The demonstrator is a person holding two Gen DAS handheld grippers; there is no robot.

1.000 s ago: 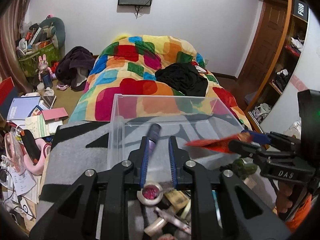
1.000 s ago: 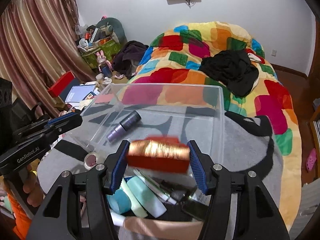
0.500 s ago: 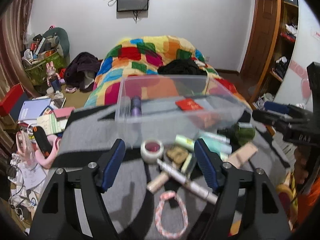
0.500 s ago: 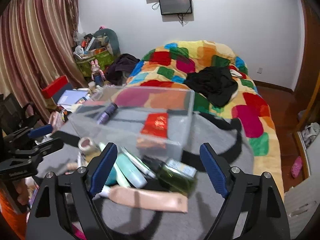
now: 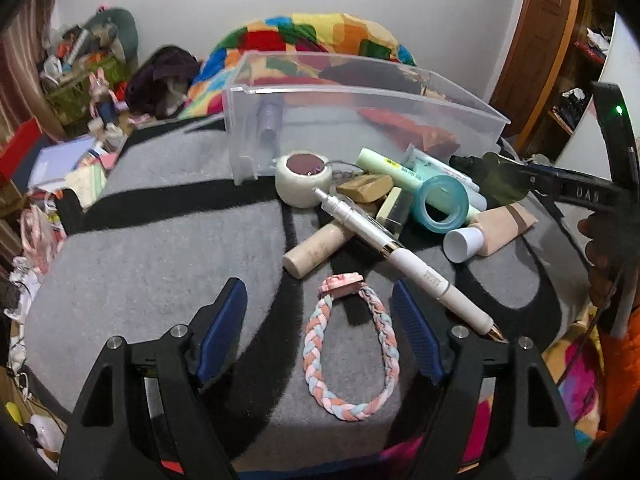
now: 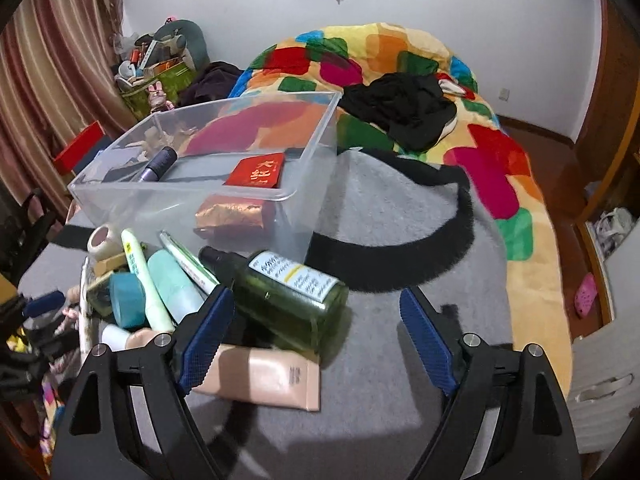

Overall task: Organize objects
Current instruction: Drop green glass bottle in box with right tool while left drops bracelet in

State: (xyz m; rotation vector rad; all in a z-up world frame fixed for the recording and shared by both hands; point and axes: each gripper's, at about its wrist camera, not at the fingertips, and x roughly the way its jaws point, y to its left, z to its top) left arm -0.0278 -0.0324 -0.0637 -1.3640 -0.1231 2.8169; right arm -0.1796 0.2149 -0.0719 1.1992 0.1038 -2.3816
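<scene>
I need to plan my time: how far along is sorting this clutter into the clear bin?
Early stage. Done: the clear plastic bin holds a purple tube and a red packet. In hand: nothing; both claws stand open, the left claw over the braided pastel bracelet, the right claw near the green glass bottle. Left: those, plus the white pen, tape rolls and tubes.

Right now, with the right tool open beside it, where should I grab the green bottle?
Take the green bottle across its round body at the white label, coming down from above. It lies on its side, its black cap toward the clear bin, so the body offers two curved flanks. The right tool probably needs shifting left to straddle it.
</scene>
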